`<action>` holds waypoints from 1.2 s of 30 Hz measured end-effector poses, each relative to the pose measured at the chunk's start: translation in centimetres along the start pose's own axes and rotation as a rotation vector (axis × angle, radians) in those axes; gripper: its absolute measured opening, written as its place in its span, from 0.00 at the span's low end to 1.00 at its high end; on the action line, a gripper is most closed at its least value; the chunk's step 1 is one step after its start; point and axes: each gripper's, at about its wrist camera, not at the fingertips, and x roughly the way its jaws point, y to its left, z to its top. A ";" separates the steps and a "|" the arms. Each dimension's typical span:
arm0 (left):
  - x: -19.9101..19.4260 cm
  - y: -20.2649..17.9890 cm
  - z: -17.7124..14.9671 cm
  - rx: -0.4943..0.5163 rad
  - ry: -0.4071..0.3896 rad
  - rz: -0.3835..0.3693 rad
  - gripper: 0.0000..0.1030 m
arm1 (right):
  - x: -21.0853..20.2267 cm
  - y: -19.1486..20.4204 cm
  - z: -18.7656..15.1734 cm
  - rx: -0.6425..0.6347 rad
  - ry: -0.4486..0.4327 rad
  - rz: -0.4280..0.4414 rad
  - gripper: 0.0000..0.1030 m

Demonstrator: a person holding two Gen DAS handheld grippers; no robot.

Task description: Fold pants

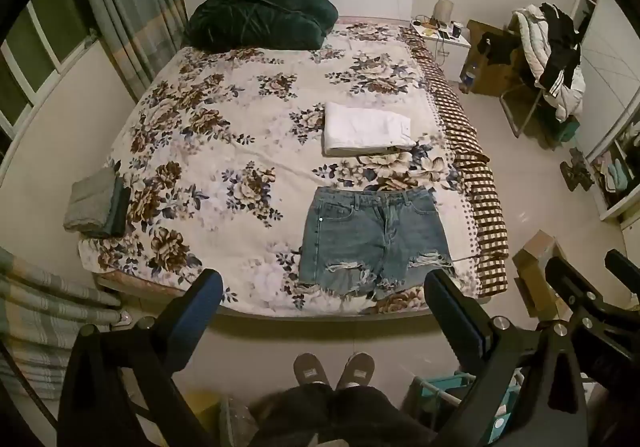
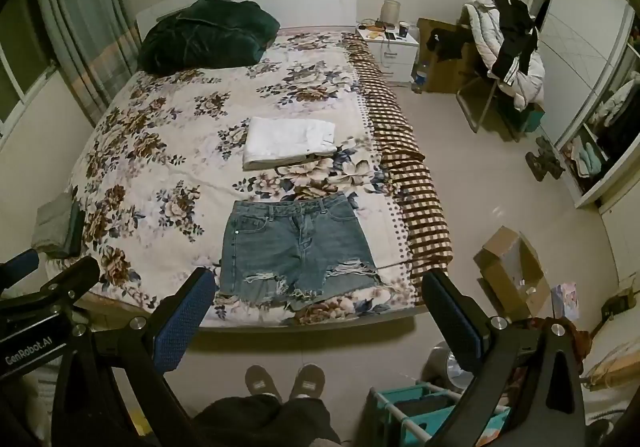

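Blue denim shorts (image 1: 374, 239) with frayed hems lie flat and unfolded near the foot edge of the floral bed (image 1: 208, 151), waistband away from me. They also show in the right wrist view (image 2: 296, 247). My left gripper (image 1: 324, 299) is open and empty, held high above the foot of the bed, short of the shorts' hem. My right gripper (image 2: 320, 303) is open and empty too, at a similar height beside it. Its fingers (image 1: 624, 267) show at the right edge of the left wrist view.
A folded white garment (image 1: 366, 129) lies beyond the shorts. Folded grey and green items (image 1: 98, 205) sit at the bed's left edge. A dark green blanket (image 1: 260, 15) lies at the headboard. A cardboard box (image 2: 512, 271) and teal basket (image 2: 436, 415) stand on the floor at right.
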 end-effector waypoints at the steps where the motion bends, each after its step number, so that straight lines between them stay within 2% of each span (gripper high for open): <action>1: 0.0 0.0 0.0 0.001 -0.001 0.000 1.00 | 0.0 0.0 0.0 0.001 0.000 0.002 1.00; 16: 0.0 -0.3 0.1 0.006 -0.010 0.008 1.00 | -0.4 0.2 0.2 0.000 -0.002 -0.008 1.00; 19: -0.4 0.0 1.3 -0.001 -0.013 0.003 1.00 | -0.4 0.2 0.1 -0.004 0.000 -0.009 1.00; 26: -0.5 -0.1 1.6 0.003 -0.016 0.002 1.00 | -0.1 -0.1 -0.3 -0.006 0.001 -0.009 1.00; 28: -0.5 0.0 1.7 0.000 -0.017 -0.001 1.00 | -0.9 0.8 0.6 -0.008 0.002 -0.008 1.00; 36: -0.7 0.1 2.0 0.001 -0.021 0.001 1.00 | -0.1 -0.3 0.5 -0.008 0.002 -0.008 1.00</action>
